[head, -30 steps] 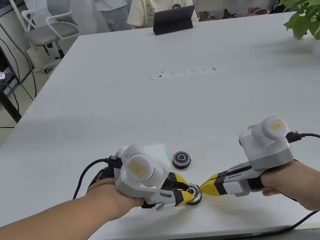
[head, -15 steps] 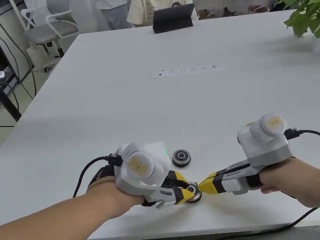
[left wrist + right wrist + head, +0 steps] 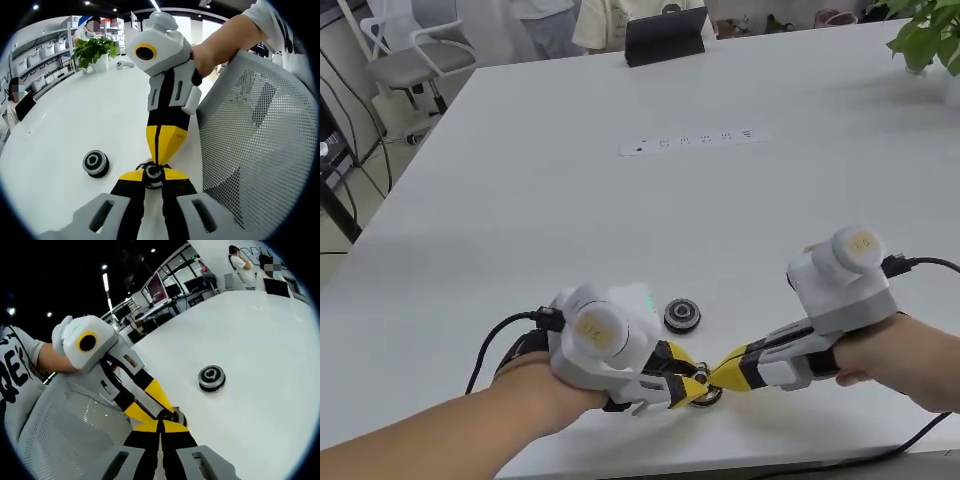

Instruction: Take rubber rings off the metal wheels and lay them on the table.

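Working at a broad white table (image 3: 570,200), both hands low at its near edge. Off the far left corner, an office chair (image 3: 415,55). Close behind the grippers in both gripper views, a grey mesh chair back (image 3: 260,130). At the table's far end, a dark tablet (image 3: 665,38) propped upright, and at the far right the leaves of a potted plant (image 3: 925,35). Midway up the table, a white power strip (image 3: 688,143) lying flat, well apart from the work.

Left gripper (image 3: 692,385) gripped in the left hand (image 3: 535,395), pointing right. Jaws closed around a small metal wheel (image 3: 153,176), one yellow tip on each side of it, down at the tabletop.

Right gripper (image 3: 722,372) gripped in the right hand (image 3: 895,360), pointing left and downward, meeting the left one tip to tip. Jaws drawn narrow, almost together, with the tips touching the upper edge of the clamped wheel. Seems to nip that wheel's rim, though the spot is too small and too hidden to be sure.

Second metal wheel (image 3: 682,315) lying flat on the table just beyond the grippers, touching neither, with its dark rubber ring (image 3: 212,387) on around the edge
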Available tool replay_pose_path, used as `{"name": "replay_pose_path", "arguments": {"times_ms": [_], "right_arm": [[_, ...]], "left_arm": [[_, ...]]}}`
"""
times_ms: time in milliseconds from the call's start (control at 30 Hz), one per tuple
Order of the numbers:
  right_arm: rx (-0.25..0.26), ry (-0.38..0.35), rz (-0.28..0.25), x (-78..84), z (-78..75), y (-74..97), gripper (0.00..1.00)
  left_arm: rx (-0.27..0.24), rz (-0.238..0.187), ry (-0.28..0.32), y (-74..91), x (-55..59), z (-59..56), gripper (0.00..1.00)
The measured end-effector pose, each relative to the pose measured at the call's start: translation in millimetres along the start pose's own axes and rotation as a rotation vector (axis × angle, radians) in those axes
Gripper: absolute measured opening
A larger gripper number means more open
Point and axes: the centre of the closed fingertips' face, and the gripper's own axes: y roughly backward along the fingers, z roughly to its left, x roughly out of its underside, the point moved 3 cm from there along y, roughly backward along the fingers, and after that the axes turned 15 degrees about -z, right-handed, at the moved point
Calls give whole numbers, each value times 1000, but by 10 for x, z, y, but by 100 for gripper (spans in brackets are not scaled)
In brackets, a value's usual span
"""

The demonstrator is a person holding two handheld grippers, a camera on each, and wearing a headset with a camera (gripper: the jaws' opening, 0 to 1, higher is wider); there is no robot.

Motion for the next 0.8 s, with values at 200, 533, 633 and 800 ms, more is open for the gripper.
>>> {"name": "replay_pose_path", "arguments": {"times_ms": [200, 533, 633, 800], "right_arm": [[20, 35, 14, -1, -12, -3, 0], [47, 51, 14, 28, -65, 66, 0], [55, 51, 8, 9, -83, 75, 0], [59, 62, 5, 12, -69, 76, 0]], "left_arm": [[-11, -2, 3, 9, 0, 18, 7], [-14, -8, 12, 13, 2, 19, 7], [-17, -9, 29, 10, 3, 22, 8], [-11, -3, 26, 8, -1, 22, 8]]}}
